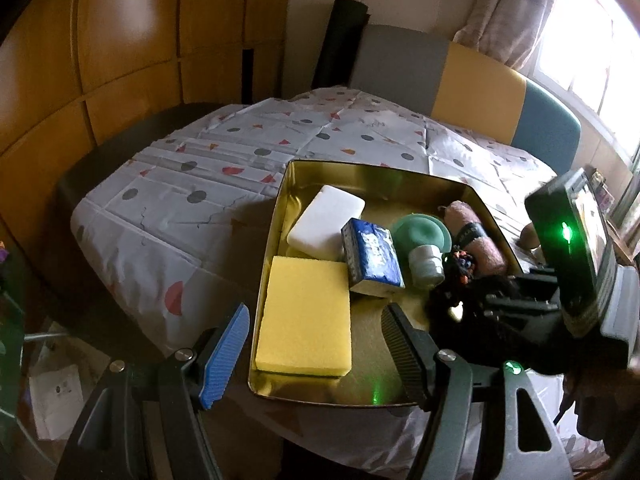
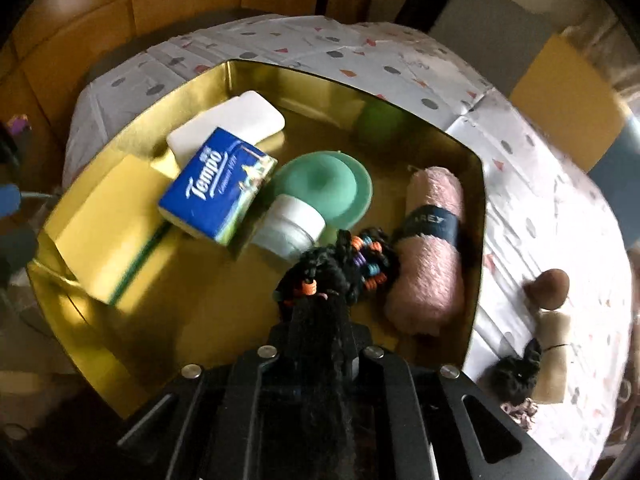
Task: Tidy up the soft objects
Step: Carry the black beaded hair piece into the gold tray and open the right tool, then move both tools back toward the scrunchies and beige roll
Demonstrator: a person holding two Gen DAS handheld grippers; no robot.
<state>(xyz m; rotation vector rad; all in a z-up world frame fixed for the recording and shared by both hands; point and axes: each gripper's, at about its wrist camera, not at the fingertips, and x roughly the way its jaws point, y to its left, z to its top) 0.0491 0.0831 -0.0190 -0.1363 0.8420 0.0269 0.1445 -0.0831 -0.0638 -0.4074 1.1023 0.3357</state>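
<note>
A gold tin tray lies on the patterned tablecloth. It holds a yellow sponge, a white sponge, a blue tissue pack, a green squeeze bottle and a rolled pink towel. My right gripper is shut on a black braided cord with coloured beads, low over the tray between bottle and towel. My left gripper stands open over the tray's near end, above the yellow sponge.
On the cloth to the right of the tray lie a brown round object, a beige roll and a black fuzzy piece. Padded chair backs stand behind the table. A wooden wall is at left.
</note>
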